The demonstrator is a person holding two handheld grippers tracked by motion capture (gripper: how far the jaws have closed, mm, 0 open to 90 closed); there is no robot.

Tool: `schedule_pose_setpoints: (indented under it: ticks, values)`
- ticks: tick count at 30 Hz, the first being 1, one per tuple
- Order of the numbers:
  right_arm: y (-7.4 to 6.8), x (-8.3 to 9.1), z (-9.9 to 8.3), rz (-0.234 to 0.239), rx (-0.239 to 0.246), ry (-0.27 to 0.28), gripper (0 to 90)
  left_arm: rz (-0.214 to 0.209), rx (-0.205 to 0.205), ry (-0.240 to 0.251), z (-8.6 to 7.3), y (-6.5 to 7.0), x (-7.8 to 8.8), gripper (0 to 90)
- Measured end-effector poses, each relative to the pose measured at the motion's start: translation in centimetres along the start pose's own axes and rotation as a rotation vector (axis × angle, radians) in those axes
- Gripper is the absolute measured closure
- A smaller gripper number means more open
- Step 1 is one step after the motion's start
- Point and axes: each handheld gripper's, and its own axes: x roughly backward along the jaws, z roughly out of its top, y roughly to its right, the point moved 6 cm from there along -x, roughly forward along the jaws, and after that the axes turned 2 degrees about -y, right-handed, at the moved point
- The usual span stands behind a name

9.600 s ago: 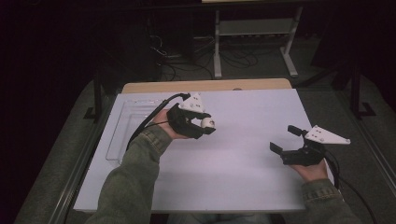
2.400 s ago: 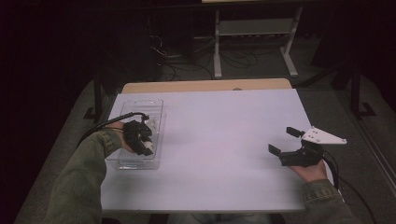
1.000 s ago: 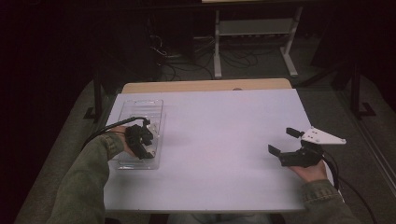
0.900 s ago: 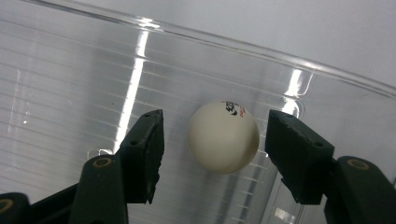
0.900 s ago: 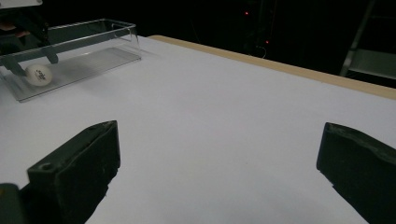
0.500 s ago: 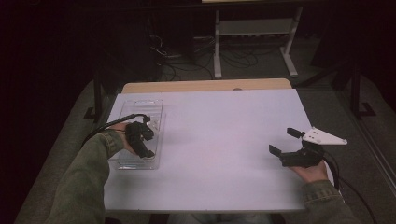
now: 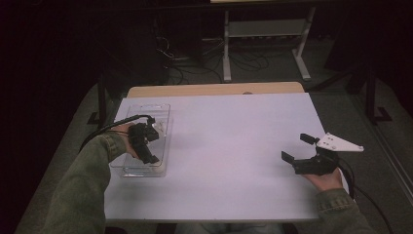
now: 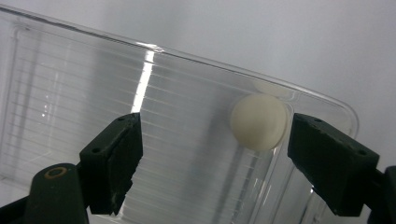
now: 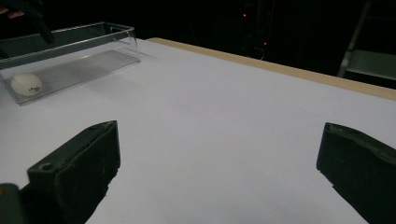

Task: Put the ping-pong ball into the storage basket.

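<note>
Below the left tongs (image 8: 210, 158), a white ball (image 8: 259, 122) is lying inside the clear tray (image 8: 70, 93), closer to their right jaw; the jaws have just been opening, nothing pinched. Well across the tabletop (image 7: 234, 146), the right tongs (image 7: 294, 147) are hovering spread and empty.

left gripper (image 7: 148, 146): jaws just opening, nothing gripped; right gripper (image 7: 298, 148): jaws apart

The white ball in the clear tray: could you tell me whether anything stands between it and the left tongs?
Nothing visible does. The white ball lies on the floor of the clear tray, below the open left tongs, close to one jaw and untouched.
</note>
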Motion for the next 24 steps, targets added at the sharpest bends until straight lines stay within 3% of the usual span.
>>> schedule_pose_setpoints:
  ticks: [8,13,17,24]
  values:
    - [0.0,0.1,0.1,0.003,0.0,0.003,0.0,-0.064,0.004,0.04,0.5,1.0,1.7,6.9]
    - [0.0,0.1,0.1,0.004,-0.001,0.004,0.0,-0.042,0.019,0.048,0.5,1.0,2.1,0.0]
    - [0.1,0.1,0.1,0.001,-0.003,0.007,0.0,-0.042,0.018,0.063,0.4,1.1,2.4,0.0]
    - [0.1,0.0,0.1,0.001,-0.002,0.007,0.0,-0.01,0.043,0.133,0.2,1.2,3.1,0.0]
